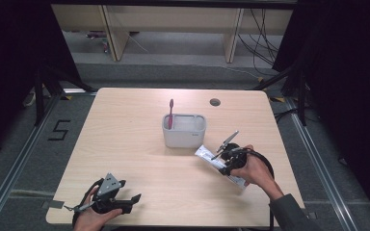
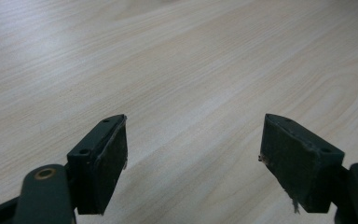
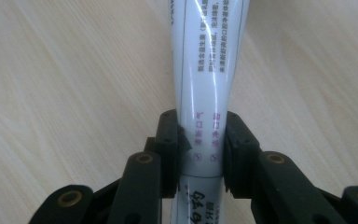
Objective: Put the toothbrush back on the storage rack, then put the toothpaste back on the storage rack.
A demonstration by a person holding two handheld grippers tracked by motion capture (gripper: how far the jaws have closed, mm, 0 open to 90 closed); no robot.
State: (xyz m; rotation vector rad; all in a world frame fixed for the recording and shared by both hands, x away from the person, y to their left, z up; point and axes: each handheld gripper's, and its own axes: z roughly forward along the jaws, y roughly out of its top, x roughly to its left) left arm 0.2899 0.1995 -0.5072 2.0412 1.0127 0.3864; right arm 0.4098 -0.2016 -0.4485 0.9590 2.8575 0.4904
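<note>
A white toothpaste tube (image 1: 205,155) with printed text lies on the wooden table right of centre, just in front of a white cup holder (image 1: 184,136). A pink toothbrush (image 1: 170,113) stands upright in the holder's left side. My right gripper (image 1: 227,163) is shut on the tube; in the right gripper view both black jaws press the tube (image 3: 209,70) near its narrow end, right gripper (image 3: 200,128). My left gripper (image 1: 132,202) rests at the table's front left, held by a hand. It stands open (image 2: 193,140) with only bare wood between its pads.
The table (image 1: 125,144) has a round cable hole (image 1: 215,102) at the back right. Dark curtains flank both sides, and table legs and cables stand on the floor beyond. A floor marking "5" (image 1: 59,130) lies to the left.
</note>
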